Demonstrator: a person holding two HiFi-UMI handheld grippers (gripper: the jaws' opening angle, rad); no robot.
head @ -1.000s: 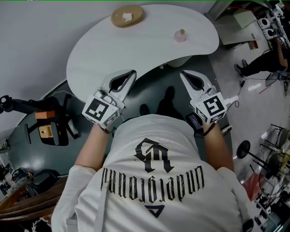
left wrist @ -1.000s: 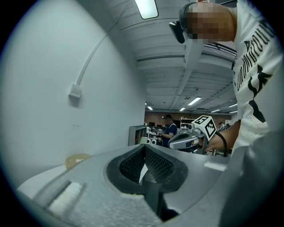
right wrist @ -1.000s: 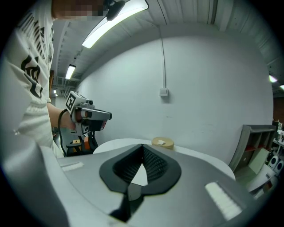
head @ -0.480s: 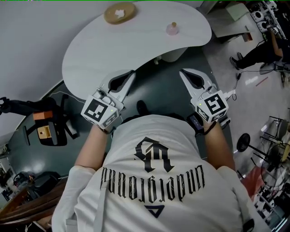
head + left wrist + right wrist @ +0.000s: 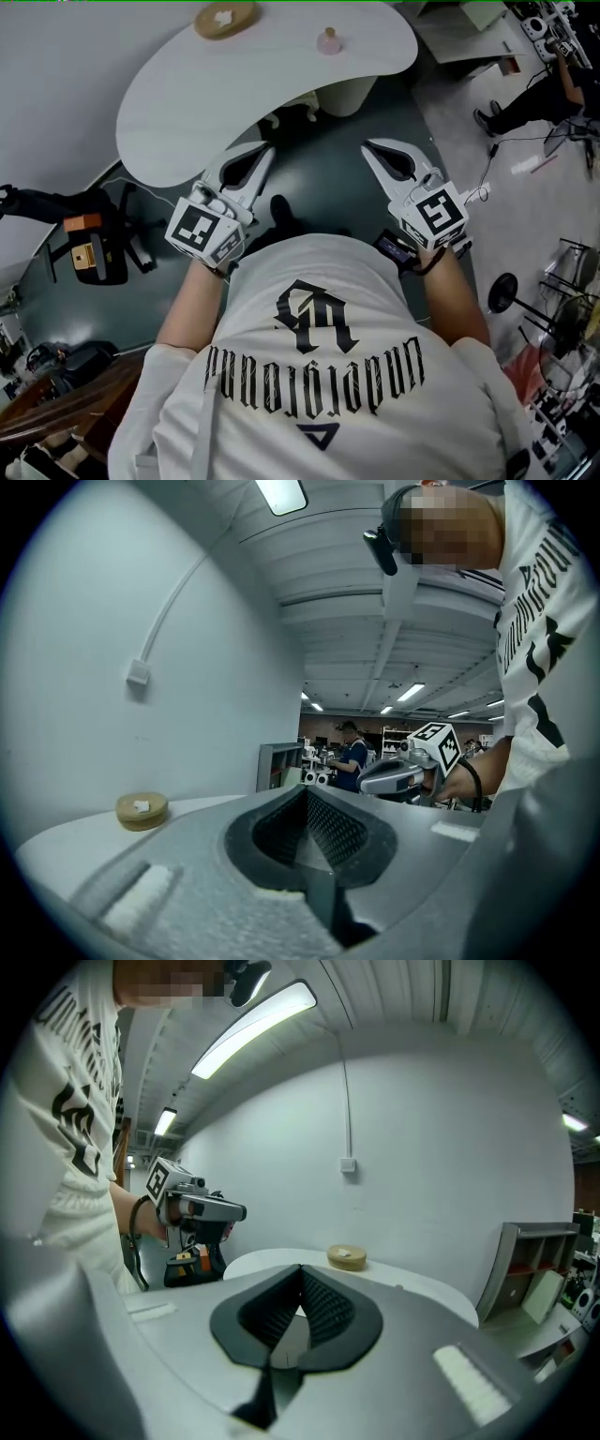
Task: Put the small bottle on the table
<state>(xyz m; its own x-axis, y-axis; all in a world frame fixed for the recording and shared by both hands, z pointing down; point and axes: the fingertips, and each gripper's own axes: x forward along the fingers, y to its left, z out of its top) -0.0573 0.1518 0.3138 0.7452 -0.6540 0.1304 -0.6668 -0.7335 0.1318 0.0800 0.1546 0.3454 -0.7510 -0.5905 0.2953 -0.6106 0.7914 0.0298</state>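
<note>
Head view: finds the small bottle (image 5: 328, 41) standing upright on the white table (image 5: 187, 103), close to the far right edge and well apart from a round tan disc (image 5: 225, 19) at the far edge to its left. Places the left gripper (image 5: 265, 150) and right gripper (image 5: 367, 147) short of the table's near edge, over the dark floor (image 5: 319, 187), tips pointing toward the table, touching nothing.

Left gripper view: looks straight along jaws pressed together, nothing caught between them. Catches the disc on the table at left and the right gripper off to the right. No bottle in sight.

Right gripper view: same story, jaws closed tip to tip and empty. Takes in the disc on the table beyond. Cannot pick out the bottle with confidence.

Judged from this: looks complete, with the bottle set down, let go, and neither gripper near it. Leaves nothing obvious to do except stay clear of the table.
</note>
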